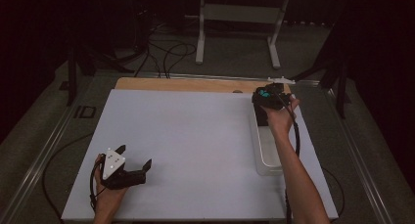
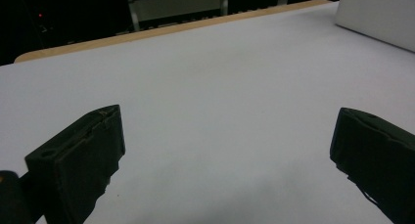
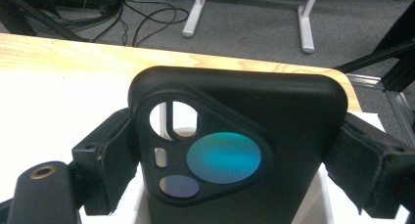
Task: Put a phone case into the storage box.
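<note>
right claw (image 3: 235, 150): clenched on black phone case (image 3: 244, 150), held over white tray (image 1: 266, 153) at tabletop's (image 1: 195, 136) far right | left claw (image 2: 227, 150): released, jaws wide apart, resting low at near-left corner

Black phone case (image 3: 235, 150), matte, with rounded corners and a raised triangular camera surround holding cut-outs and a round teal-blue disc. It stands upright, back face toward the right gripper view, clamped at both edges above the white tray (image 1: 266, 158) at the table's far right.
</note>
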`<state>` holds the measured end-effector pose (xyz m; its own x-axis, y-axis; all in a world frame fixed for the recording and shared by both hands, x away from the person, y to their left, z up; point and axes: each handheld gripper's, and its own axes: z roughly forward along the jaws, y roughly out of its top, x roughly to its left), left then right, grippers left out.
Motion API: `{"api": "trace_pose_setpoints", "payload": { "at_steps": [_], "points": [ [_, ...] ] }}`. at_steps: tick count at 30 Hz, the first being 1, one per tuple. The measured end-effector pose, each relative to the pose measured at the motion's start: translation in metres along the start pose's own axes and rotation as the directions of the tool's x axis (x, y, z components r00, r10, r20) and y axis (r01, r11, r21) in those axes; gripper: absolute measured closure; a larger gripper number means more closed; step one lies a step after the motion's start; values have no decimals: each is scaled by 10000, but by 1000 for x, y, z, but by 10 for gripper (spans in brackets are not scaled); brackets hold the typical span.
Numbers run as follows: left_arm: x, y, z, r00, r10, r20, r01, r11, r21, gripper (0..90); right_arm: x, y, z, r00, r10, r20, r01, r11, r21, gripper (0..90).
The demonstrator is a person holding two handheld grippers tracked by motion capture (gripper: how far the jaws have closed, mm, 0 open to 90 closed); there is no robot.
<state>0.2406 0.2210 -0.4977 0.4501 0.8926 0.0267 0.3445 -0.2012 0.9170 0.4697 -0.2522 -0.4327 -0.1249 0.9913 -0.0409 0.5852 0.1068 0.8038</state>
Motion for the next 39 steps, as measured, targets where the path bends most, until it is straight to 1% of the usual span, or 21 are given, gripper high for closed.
{"api": "trace_pose_setpoints", "payload": {
  "at_steps": [3,8,11,14,18,20,24,29,33,35,39],
  "points": [
    [0,0,0,10000,-3,4,3,10000,5,5,0,0,0,10000,47,18,-47,10000,-29,128],
    [0,0,0,10000,-4,-11,4,10000,8,6,0,0,0,10000,-14,12,14,10000,-45,124],
    [0,0,0,10000,-2,-14,2,10000,-2,5,0,-1,0,10000,49,32,-48,10000,-72,120],
    [0,0,0,10000,-9,-10,9,10000,-1,5,-1,-1,0,9996,211,-209,-213,9997,-113,97],
    [0,0,0,10000,-4,-14,4,10000,7,6,-1,0,-1,9994,289,-163,-293,9993,-215,92],
    [0,0,0,10000,-8,-8,8,10000,-5,5,-2,0,-2,9990,335,-298,-342,9991,-242,87],
    [0,0,0,10000,-14,-9,14,10000,-4,5,-4,1,-4,9982,433,-409,-445,9986,-291,87],
    [0,0,0,10000,-4,-14,4,10000,1,5,-5,3,-8,9982,396,-461,-412,9985,-362,88],
    [0,0,0,10000,-10,-15,10,10000,9,5,-4,3,-13,9973,286,-680,-315,9987,-413,88],
    [0,0,0,10000,3,-23,-3,10000,4,5,-3,2,-15,9956,282,-892,-319,9987,-398,88],
    [-1,0,0,10000,34,-22,-34,10000,42,5,1,-2,-22,9915,52,-1299,-109,9990,-434,88]
  ]
}}
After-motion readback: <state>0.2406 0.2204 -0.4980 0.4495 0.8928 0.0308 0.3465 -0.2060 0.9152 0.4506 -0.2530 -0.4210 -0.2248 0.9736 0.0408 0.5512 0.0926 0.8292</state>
